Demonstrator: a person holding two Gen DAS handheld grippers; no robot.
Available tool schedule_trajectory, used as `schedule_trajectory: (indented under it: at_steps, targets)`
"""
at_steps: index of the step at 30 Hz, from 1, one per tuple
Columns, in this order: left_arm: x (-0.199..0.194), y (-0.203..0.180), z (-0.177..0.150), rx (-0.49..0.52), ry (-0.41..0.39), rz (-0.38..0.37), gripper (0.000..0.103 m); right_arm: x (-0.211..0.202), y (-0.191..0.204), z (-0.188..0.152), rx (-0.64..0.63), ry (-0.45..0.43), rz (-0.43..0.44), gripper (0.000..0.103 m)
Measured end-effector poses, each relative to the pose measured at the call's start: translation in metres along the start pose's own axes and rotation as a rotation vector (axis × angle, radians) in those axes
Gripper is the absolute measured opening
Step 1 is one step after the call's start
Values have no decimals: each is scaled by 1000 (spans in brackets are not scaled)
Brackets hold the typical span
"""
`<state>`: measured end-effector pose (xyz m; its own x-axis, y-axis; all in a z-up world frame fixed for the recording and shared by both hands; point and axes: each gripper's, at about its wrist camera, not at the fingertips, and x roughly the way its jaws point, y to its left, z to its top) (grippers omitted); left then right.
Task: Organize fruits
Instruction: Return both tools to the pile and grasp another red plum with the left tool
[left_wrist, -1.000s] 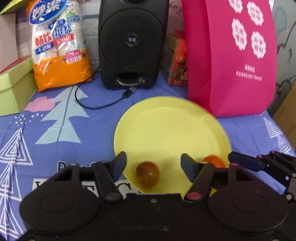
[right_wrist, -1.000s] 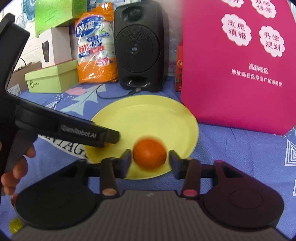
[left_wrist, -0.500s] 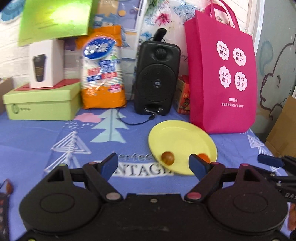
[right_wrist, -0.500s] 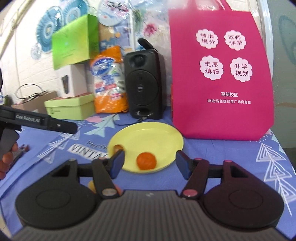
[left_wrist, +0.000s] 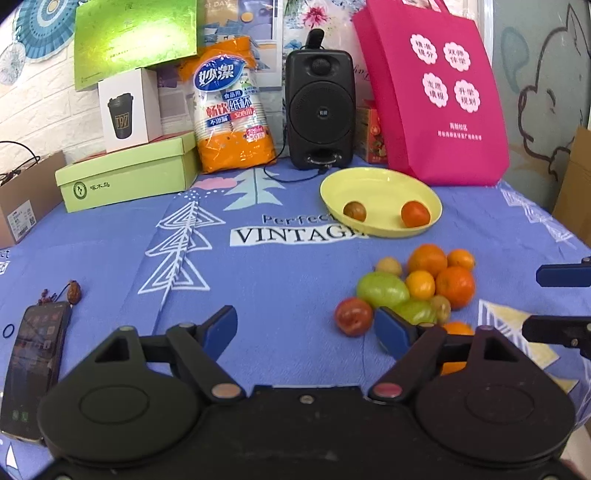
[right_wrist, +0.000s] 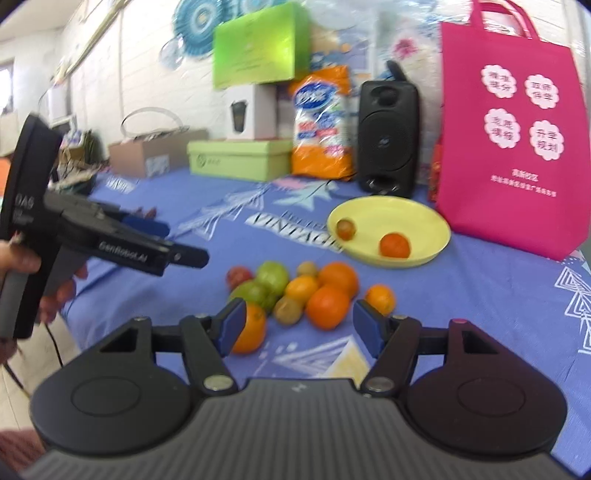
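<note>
- On the blue printed tablecloth (left_wrist: 288, 280), a loose heap of fruit (left_wrist: 417, 288) lay near the yellow plate (left_wrist: 369, 177), which already held a small brownish fruit (left_wrist: 355, 211) and a small orange one (left_wrist: 415, 213)
- Left gripper (left_wrist: 306, 326) hung above the cloth with its blue-padded fingers spread wide and nothing between them; the reddish plum-like fruit (left_wrist: 353, 316) sat just beside its right finger
- Right gripper (right_wrist: 300, 328) was likewise spread and empty, facing the heap, with an orange (right_wrist: 328, 307) roughly between its fingers
- Heap looked to be oranges, two green fruits (left_wrist: 383, 289) and a few small yellowish ones, touching one another
- Judged by looks, these were light, round and smooth-skinned, so they would likely roll if nudged and could slip from a pinch placed off-centre
- Soft flesh would probably bruise, so a gentle squeeze across the widest middle seemed best
- An outer fruit, such as the plum-like one, seemed the easier pick, since pulling from the centre might scatter its neighbours
</note>
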<state>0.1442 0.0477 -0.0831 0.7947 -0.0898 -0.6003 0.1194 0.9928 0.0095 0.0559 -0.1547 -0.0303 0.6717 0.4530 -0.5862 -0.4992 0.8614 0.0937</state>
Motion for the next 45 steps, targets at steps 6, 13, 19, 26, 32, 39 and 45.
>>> schedule_trajectory:
  at_steps: [6,13,19,26,32,39,45]
  targets:
    - [5,-8,-9,17,29,-31,68,7,12,-9,-9,29,37,63]
    - [24,-22,-3,72,39,-46,51,15,25,-11,-48,50,81,62]
    - [42,-22,-1,72,63,-58,51,20,19,-12,-23,64,94,62]
    - [57,-17,2,45,80,-89,46,39,23,-16,-31,106,100,59]
    - [70,-13,5,-4,94,-146,33,47,25,-15,-38,110,99,59]
    - [74,-7,5,-35,91,-168,31,55,27,-13,-39,118,97,59]
    - [65,-8,3,-30,85,-137,31,64,32,-11,-50,125,103,59]
